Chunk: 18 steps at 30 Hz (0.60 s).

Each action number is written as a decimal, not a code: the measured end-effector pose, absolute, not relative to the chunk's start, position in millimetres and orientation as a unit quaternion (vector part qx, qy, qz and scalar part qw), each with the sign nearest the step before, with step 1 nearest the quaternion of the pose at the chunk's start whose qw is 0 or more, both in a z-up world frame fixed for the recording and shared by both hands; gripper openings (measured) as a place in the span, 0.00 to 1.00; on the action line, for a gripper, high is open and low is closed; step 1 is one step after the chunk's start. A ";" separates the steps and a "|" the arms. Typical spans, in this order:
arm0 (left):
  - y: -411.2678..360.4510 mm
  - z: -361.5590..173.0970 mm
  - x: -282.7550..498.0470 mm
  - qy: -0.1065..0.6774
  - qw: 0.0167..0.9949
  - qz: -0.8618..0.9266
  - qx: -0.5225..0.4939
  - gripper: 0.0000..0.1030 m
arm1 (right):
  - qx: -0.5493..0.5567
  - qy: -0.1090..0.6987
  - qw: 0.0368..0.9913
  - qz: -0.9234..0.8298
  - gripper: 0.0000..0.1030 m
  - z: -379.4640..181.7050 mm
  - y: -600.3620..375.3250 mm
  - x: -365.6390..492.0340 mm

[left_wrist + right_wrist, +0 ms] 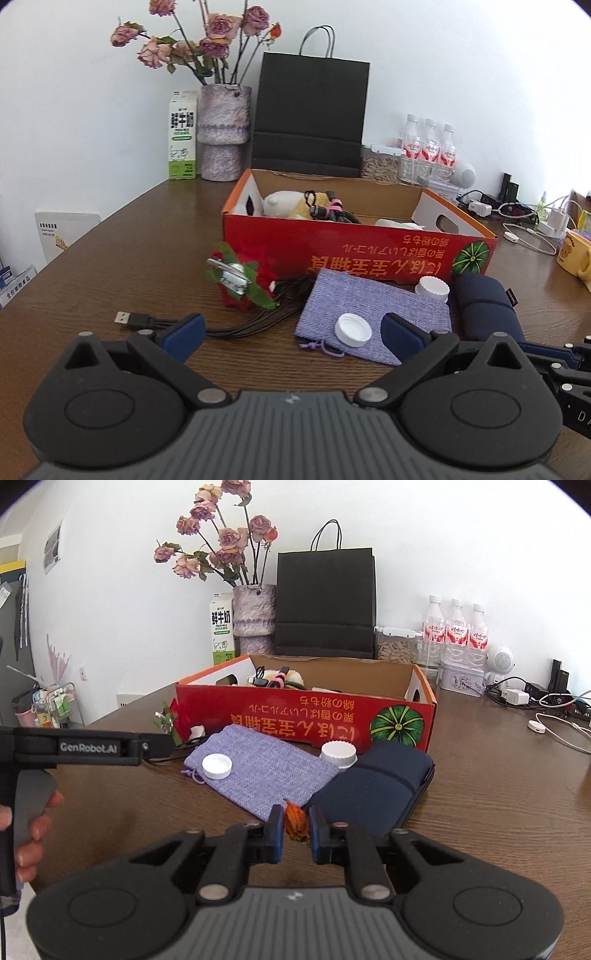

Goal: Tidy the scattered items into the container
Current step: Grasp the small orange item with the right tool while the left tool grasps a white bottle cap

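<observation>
The pouch (373, 317) lies before the box (354, 247); 1 cap (352, 329) on it, case (487, 306) at 3 o'clock.

Left claw (291, 330) wide open, low and tilted downward; right claw (296, 829) nearly closed.

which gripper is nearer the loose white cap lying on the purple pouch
Left. The left gripper stands open just short of the white cap on the purple pouch; the right gripper sits further back, shut on a small orange item.
</observation>
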<state>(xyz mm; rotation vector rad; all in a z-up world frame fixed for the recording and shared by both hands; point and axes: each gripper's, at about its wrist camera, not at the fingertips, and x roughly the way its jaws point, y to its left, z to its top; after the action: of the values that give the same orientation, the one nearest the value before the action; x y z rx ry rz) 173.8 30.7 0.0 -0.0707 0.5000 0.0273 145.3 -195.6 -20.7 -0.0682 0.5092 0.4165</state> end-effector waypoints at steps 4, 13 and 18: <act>7.6 -6.8 194.2 0.253 0.967 0.004 0.001 1.00 | -0.027 0.244 0.949 0.198 0.13 -17.4 -198.8 153.9; -8.9 -17.4 212.2 0.267 0.963 -0.022 0.022 0.65 | -0.014 0.246 0.951 0.186 0.13 -20.1 -204.9 168.8; -10.5 -20.5 215.0 0.276 0.960 -0.032 0.024 0.52 | -0.011 0.245 0.952 0.183 0.13 -19.9 -207.0 174.7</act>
<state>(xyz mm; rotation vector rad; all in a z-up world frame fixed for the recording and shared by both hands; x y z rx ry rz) 215.0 -10.5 -20.5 0.0479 0.5596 -0.0649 174.7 -207.0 -19.9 -0.0217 0.4983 0.3714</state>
